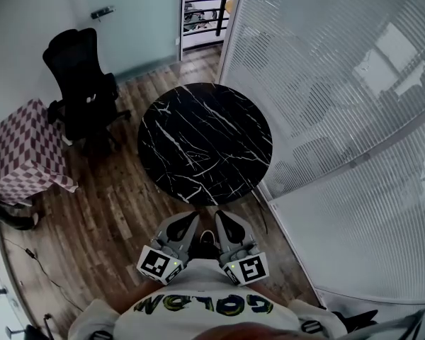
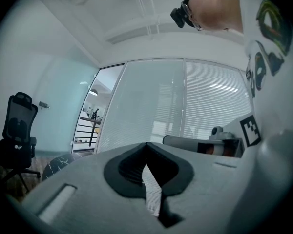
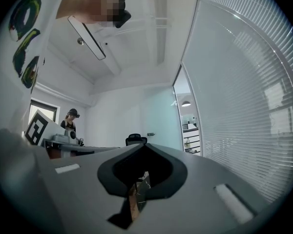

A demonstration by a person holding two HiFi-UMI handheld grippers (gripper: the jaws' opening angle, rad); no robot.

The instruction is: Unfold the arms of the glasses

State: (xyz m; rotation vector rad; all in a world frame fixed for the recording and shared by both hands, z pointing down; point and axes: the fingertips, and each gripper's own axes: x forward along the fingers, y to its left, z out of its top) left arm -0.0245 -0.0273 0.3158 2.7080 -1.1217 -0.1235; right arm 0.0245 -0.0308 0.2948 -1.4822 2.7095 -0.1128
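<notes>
The person's shirt (image 1: 198, 307) filled the near edge. Just beyond it the left gripper (image 1: 190, 218) and right gripper (image 1: 224, 216) sat side by side, both with jaws closed on nothing, short of the round black table (image 1: 205, 140). Where the glasses lay could not be told.

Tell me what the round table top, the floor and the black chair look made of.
Table top: black marble or a marble-look laminate, smooth, with white veins running through it. Floor: brown wood planks or wood-look laminate; plank seams and grain show. Chair: black, probably mesh and plastic; too small to be sure.
</notes>
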